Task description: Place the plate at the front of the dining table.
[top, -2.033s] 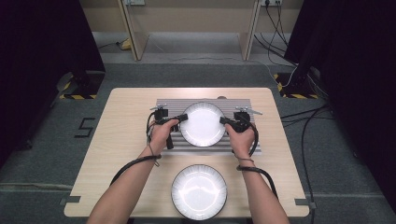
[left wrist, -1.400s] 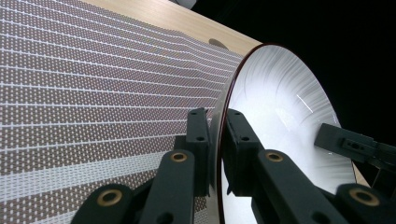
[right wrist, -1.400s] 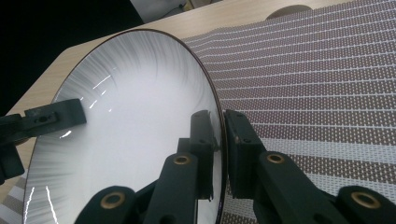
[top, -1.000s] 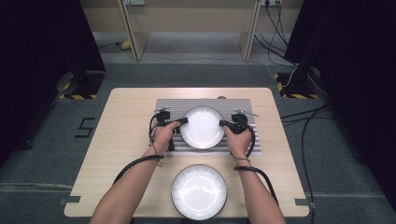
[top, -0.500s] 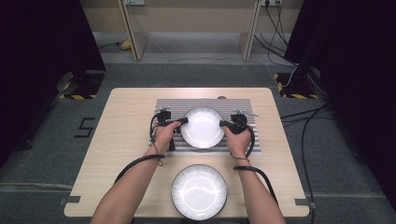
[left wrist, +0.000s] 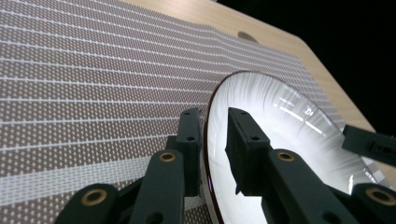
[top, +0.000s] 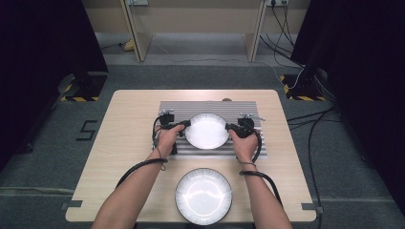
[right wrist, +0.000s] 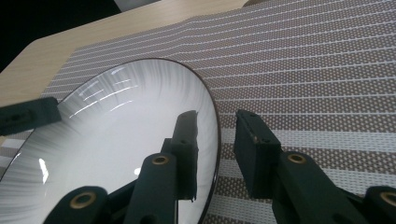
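One round plate (top: pixel 207 130), flat, face-up

Looks like a lab or recording studio setup, not anybody's kitchen. You've got a small light wooden table (top: pixel 129 157) sitting alone on grey carpet (top: pixel 43 157), with black curtains or dark panels (top: pixel 43 43) closing off both sides. Loose cables (top: pixel 320 119) snake across the floor on the right, and there are yellow-and-black hazard-striped bases (top: pixel 79 98) under the stands at both sides. A "5" is marked on the carpet (top: pixel 87 130) beside the table, and plain wooden furniture legs (top: pixel 133 33) stand at the back.
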`<state>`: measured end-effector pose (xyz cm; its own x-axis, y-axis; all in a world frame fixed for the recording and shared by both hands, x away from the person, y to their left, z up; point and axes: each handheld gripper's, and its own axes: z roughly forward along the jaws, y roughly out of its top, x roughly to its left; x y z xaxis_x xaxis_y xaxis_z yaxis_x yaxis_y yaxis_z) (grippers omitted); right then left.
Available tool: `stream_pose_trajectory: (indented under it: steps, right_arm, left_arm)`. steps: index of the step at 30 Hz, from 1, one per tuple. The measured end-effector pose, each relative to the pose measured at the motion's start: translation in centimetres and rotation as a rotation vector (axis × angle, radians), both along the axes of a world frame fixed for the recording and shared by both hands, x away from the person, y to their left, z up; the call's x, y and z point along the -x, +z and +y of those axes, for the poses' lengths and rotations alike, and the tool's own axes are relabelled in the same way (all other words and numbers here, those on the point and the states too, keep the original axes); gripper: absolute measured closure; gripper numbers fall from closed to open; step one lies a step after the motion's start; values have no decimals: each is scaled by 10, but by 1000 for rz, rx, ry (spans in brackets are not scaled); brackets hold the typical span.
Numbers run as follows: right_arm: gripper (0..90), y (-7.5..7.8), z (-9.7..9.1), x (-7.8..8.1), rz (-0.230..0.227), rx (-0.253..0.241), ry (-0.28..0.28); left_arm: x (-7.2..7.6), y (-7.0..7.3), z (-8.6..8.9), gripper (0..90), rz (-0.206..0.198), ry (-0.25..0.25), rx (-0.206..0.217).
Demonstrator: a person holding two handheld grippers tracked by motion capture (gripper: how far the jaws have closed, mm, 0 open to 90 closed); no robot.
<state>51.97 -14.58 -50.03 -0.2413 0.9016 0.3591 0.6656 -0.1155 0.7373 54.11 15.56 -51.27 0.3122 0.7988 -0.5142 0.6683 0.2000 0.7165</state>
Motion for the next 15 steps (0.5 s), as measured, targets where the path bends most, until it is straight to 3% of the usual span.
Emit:
stream_pose_trajectory:
  steps: [7,12,15]
  right_arm:
    - [691,3,-6,2,-7,-1,-7]
    - [667,7,-12,4,-6,5,-11]
    - [642,10,-16,6,-6,7,-12]
  left_arm:
    - [0,7,4,703,-19,11,-27]
    - [3,12,6,623,-52,3,-62]
    - [3,17,7,566,-54,-16,-62]
